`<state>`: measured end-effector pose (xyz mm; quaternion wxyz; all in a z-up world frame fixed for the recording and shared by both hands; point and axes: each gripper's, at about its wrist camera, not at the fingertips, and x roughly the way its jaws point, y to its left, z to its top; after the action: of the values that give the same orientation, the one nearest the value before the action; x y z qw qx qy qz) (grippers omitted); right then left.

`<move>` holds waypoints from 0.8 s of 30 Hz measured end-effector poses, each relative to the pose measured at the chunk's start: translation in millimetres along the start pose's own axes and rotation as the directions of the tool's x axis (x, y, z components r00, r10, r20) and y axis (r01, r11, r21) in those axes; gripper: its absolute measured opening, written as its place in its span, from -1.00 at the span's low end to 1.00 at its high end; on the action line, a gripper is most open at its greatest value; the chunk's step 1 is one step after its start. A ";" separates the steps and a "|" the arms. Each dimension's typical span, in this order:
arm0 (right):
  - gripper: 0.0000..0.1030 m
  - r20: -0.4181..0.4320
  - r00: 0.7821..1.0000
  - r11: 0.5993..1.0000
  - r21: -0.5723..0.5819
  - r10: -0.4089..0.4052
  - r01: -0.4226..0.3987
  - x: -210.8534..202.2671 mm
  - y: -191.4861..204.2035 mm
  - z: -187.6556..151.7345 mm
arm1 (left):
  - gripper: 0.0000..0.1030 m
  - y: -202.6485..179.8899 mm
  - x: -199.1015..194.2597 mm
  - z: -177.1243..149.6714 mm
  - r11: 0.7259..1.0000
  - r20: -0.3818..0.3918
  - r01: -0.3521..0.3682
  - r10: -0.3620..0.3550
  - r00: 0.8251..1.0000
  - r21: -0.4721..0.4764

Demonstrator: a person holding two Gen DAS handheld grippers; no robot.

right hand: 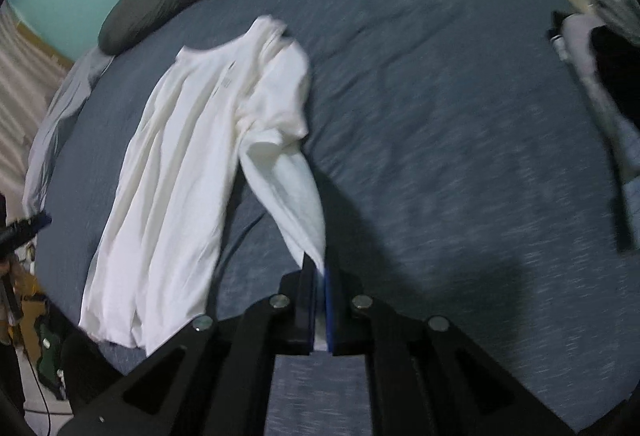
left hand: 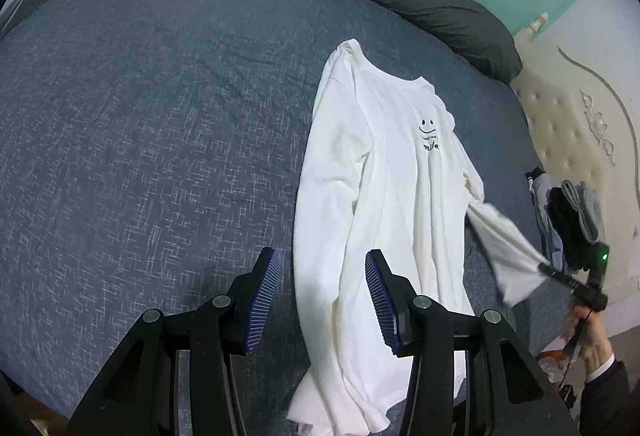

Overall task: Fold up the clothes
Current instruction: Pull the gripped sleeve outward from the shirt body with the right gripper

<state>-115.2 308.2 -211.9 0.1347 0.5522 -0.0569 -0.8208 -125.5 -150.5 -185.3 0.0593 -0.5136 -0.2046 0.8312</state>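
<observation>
White long-sleeved cotton shirt (left hand: 384, 171) flat mid-bed (left hand: 160, 115); right gripper (right hand: 319, 300) clenched on its sleeve cuff (right hand: 312, 244), left gripper (left hand: 322, 296) jaws released near hem; best carried taut across the chest.

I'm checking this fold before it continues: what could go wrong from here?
1. The right gripper pinches only the cuff end of the sleeve; it may slip out as the sleeve is carried over.
2. The left gripper is open above the hem, so nothing pins the white shirt; pulling could drag it across the blue bedspread.
3. The shoulder is already bunched, so the fold may trap wrinkles.
</observation>
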 end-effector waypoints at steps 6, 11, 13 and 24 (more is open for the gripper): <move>-0.95 0.063 0.993 0.995 0.003 -0.099 0.099 -33.2 -39.7 28.7 | -0.04 -2.4 2.7 1.0 1.000 -0.010 -0.012 0.012 1.000 0.003; -0.95 0.099 0.980 0.984 0.067 -0.171 0.165 -47.0 -65.5 44.8 | -0.04 -0.4 3.7 0.5 1.000 -0.018 -0.025 0.024 1.000 -0.001; -0.95 0.110 0.973 0.977 0.097 -0.201 0.190 -49.7 -76.7 48.4 | -0.04 2.0 6.6 -0.3 1.000 -0.026 -0.029 0.029 0.999 -0.005; -0.94 0.061 0.981 0.978 0.112 -0.184 0.176 -16.2 -81.2 29.3 | -0.04 15.8 49.3 -15.3 0.999 -0.135 -0.028 0.024 0.991 -0.025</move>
<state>-149.3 389.0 -205.9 0.0283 0.5321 -0.0548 -0.8444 -133.2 -145.3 -238.5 0.0552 -0.5717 -0.2047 0.7926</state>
